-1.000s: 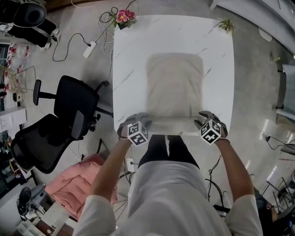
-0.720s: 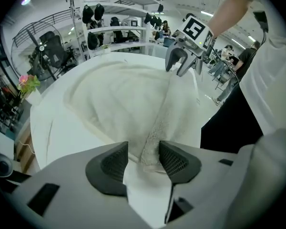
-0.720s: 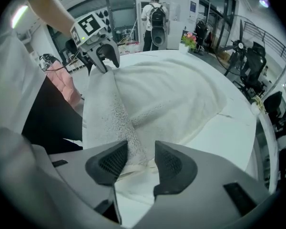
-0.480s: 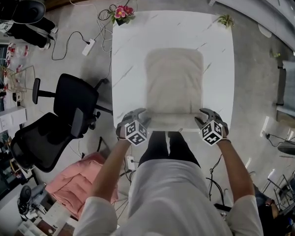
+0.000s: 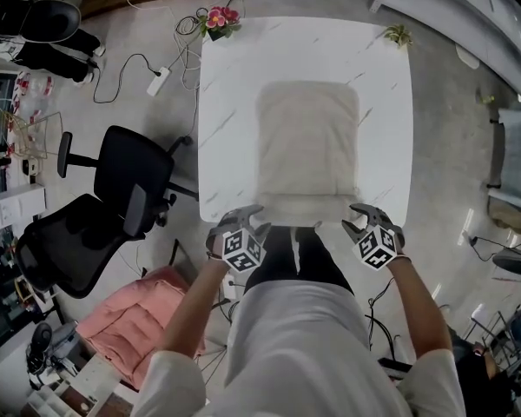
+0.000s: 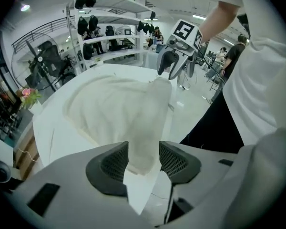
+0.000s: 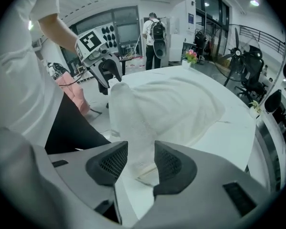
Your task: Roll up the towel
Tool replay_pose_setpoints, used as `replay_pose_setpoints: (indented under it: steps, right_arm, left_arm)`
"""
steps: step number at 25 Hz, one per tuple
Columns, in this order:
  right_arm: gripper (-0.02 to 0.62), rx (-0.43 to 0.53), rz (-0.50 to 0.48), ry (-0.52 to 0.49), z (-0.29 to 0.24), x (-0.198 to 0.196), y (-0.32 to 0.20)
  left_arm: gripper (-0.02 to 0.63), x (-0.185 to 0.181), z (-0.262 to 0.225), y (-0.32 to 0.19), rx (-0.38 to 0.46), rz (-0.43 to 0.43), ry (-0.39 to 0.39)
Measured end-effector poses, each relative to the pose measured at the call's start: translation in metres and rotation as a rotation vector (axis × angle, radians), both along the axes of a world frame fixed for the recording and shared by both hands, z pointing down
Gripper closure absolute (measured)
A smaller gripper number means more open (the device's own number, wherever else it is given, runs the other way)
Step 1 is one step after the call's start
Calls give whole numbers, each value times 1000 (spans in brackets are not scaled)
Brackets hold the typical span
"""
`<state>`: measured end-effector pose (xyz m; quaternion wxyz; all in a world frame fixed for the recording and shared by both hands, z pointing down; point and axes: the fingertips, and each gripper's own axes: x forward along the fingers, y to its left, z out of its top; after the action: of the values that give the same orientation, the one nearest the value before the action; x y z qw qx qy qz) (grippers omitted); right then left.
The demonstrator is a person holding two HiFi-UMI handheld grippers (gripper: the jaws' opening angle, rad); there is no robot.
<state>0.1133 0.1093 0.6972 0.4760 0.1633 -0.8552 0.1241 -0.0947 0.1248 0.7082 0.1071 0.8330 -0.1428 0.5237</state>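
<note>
**Head view, with both gripper views.** Since the earlier frames the left gripper (image 5: 241, 219) and the right gripper (image 5: 359, 218) have drawn back toward the bottom of the frame, off the near edge of the cream, rectangular terry towel (image 5: 308, 137), which has kept its place. Both grippers now hover at the lower edge of the white, marble-veined square table (image 5: 221, 102), one by each near corner of the towel. The towel lies flat at the table's centre, and its lower edge is turned over into a short thick fold (image 5: 308, 207). Left gripper: the jaws have just been opening and stand wide apart, with the towel's corner showing in the gap, unpressed. Right gripper: the jaws are likewise apart, with the other corner seen between them, not clamped. A black office chair (image 5: 126, 189) and a pink quilted pad (image 5: 130, 320) occupy the left of the frame.
</note>
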Motion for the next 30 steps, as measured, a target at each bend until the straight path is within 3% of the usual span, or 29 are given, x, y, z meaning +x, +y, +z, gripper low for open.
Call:
replay_pose_setpoints:
  steps: [8,15,19,22,30]
  right_arm:
    - [405,-21,-97,70,32,2,31]
    - [402,83,-147,167,59,7,25]
    - [463,131,-148,198,64,8,19]
    - [532,132,-132,191,61,8,22]
    - [537,23,-146,168,44,10,59]
  left_arm:
    - [427,-4,28,14,48,30,-68]
    - [448,-9,51,10,69,22,-105]
    - [513,-9,54,6,85,15,-107]
    - [546,-10,53,11,71,18,-97]
    - [551,-9,37,51,-38,63,-69]
